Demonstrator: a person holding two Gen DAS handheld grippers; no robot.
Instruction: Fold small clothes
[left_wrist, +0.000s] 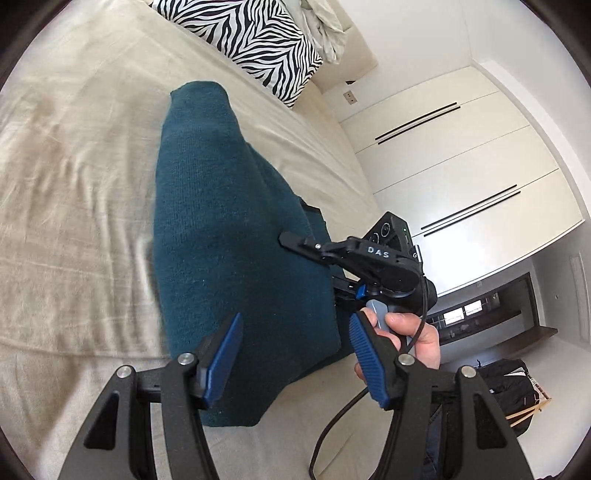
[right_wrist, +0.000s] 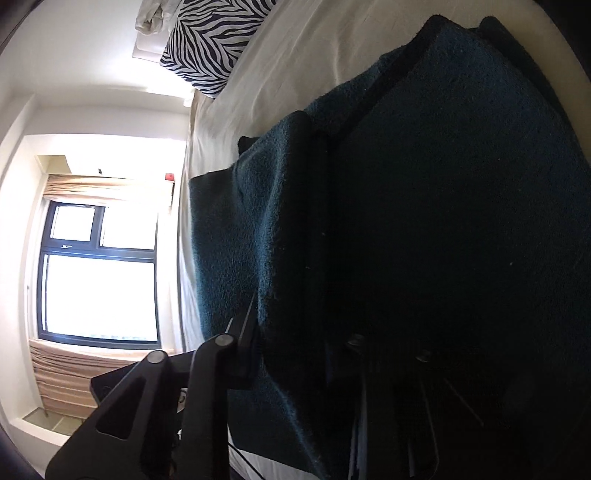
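Observation:
A teal knitted garment (left_wrist: 229, 236) lies on the beige bed sheet (left_wrist: 74, 206), partly folded lengthwise. My left gripper (left_wrist: 295, 362) is open and empty, its blue pads (left_wrist: 221, 362) spread just above the garment's near end. The right gripper (left_wrist: 295, 240) shows in the left wrist view at the garment's right edge, held by a hand (left_wrist: 410, 332). In the right wrist view the teal garment (right_wrist: 258, 229) drapes over and between the right gripper's fingers (right_wrist: 240, 332), and one finger is hidden in shadow under the cloth. It appears shut on a fold of the garment.
A zebra-print pillow (left_wrist: 255, 40) and a crumpled white cloth (left_wrist: 325, 26) lie at the head of the bed. White wardrobe doors (left_wrist: 461, 166) stand on the right. A window with a raised blind (right_wrist: 99, 258) shows beyond the bed's edge.

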